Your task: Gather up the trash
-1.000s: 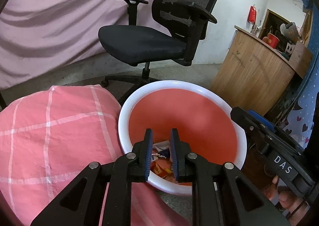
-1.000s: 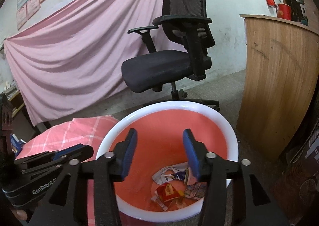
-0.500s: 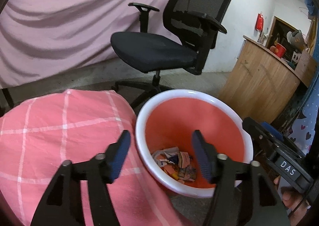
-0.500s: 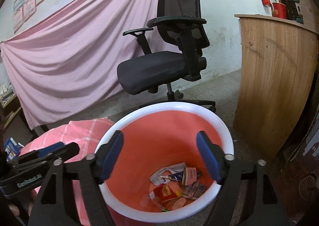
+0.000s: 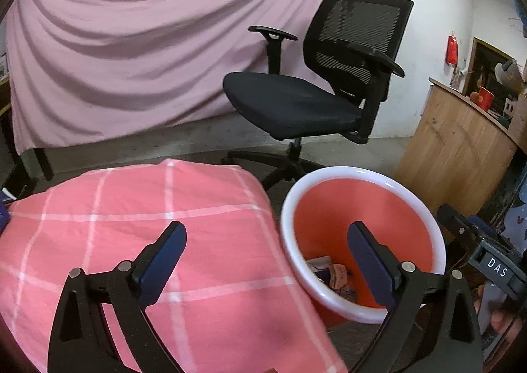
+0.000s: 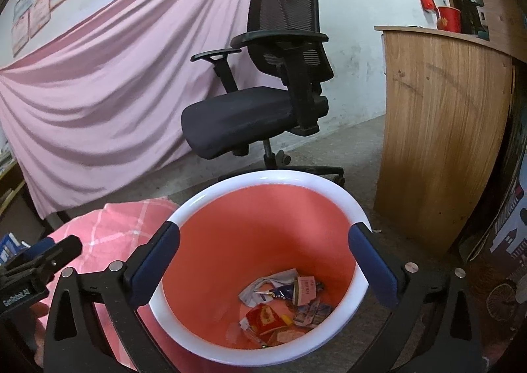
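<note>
Red bin (image 6: 263, 208), one, wrappers (image 6: 283, 304) inside, two tools opening, empty

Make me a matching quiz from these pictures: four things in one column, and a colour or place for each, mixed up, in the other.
Things:
1. bin
2. wrappers
3. office chair
4. checked cloth

Matches:
A. black, behind the bin
B. pink with white lines, beside the bin
C. orange inside, white rim
D. lying at the bottom of the bin

Pairs: 1-C, 2-D, 3-A, 4-B
</note>
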Demonstrator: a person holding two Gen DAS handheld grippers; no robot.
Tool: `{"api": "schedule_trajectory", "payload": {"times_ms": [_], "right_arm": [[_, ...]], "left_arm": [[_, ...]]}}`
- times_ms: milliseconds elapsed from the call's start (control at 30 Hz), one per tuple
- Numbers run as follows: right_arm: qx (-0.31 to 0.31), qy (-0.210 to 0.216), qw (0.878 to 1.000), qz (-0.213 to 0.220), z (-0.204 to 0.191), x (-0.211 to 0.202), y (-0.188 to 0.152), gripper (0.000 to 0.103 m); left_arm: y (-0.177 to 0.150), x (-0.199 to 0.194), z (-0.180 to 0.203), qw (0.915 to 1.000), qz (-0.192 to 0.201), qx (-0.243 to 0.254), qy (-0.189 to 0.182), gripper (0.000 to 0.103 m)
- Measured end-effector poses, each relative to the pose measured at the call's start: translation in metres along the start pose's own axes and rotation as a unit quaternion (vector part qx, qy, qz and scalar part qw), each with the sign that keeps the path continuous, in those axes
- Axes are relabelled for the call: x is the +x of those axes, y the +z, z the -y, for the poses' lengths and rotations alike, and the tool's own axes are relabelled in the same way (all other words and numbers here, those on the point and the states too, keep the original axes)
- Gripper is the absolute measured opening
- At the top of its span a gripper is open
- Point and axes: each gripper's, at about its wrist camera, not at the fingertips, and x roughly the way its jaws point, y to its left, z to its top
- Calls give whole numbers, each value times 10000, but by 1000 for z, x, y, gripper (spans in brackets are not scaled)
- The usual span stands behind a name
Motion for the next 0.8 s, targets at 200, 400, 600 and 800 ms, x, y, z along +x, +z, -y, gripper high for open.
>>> {"api": "schedule_trajectory", "payload": {"times_ms": [200, 400, 600, 800], "right_arm": [[-235, -9, 9997, 55, -12, -13, 2, 103], [-507, 36, 9984, 235, -36, -38, 3, 103], [-789, 207, 9954, 494, -68, -74, -2, 103], [-874, 392, 9929, 703, -91, -109, -16, 103]], "left_arm": [[-2, -27, -16, 9997, 179, -89, 165, 96], [-8, -62, -35, 9981, 451, -221, 349, 96], [-19, -100, -58, 9954, 730, -420, 451, 96], [-36, -144, -74, 9921, 1003, -427, 625, 97]]}}
